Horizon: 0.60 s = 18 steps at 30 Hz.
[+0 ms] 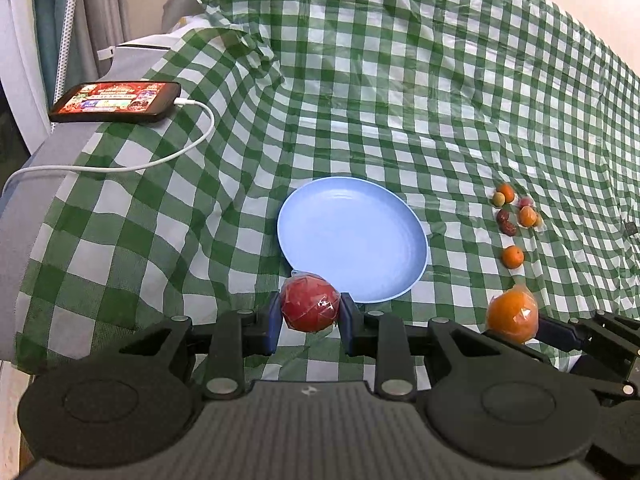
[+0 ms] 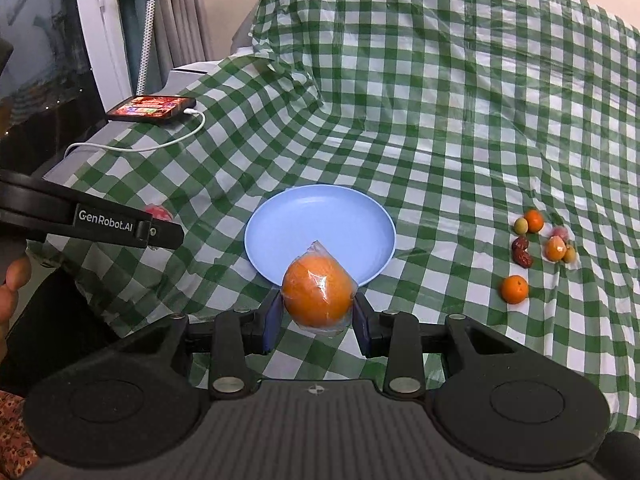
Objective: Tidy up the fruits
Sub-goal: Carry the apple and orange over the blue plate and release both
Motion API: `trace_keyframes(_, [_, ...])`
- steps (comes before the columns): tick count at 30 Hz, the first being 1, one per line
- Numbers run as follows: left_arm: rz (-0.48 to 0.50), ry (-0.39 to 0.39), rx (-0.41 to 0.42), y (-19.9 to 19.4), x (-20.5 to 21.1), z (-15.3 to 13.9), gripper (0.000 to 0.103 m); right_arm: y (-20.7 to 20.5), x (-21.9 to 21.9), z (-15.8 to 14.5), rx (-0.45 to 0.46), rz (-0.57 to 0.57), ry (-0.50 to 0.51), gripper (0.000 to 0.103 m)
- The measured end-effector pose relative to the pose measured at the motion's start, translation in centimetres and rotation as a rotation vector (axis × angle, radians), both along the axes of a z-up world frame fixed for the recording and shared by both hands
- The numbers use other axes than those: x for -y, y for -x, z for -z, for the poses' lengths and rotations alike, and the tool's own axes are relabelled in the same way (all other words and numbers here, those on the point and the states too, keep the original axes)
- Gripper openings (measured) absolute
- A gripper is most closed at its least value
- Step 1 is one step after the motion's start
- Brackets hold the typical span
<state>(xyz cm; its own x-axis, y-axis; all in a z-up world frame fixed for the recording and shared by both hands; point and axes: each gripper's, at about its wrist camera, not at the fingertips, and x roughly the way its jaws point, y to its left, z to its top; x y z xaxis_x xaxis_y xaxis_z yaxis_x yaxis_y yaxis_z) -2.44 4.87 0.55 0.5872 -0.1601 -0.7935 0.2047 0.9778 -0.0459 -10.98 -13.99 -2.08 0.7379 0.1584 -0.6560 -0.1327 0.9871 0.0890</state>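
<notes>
My left gripper (image 1: 310,307) is shut on a red fruit wrapped in clear film (image 1: 309,303), held just before the near rim of the light blue plate (image 1: 352,216). My right gripper (image 2: 317,307) is shut on a film-wrapped orange (image 2: 318,290), also at the near rim of the plate (image 2: 320,220). In the left wrist view that orange (image 1: 513,313) shows at the right. In the right wrist view the red fruit (image 2: 159,213) peeks out behind the left gripper's arm. Nothing lies on the plate.
Right of the plate lie several small fruits: a small orange (image 2: 514,289), red dates (image 2: 521,252), a wrapped orange piece (image 2: 556,249) and a green one (image 2: 521,225). A phone (image 1: 116,102) with a white cable (image 1: 192,146) rests at the left edge of the checked cloth.
</notes>
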Motion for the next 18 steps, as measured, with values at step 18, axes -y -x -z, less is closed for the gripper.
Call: trace_keyframes(18, [0.001, -0.024, -0.044, -5.3, 1.2, 2.1, 0.032, -5.1, 0.5, 2.7, -0.071, 0.024, -0.027, 0.039])
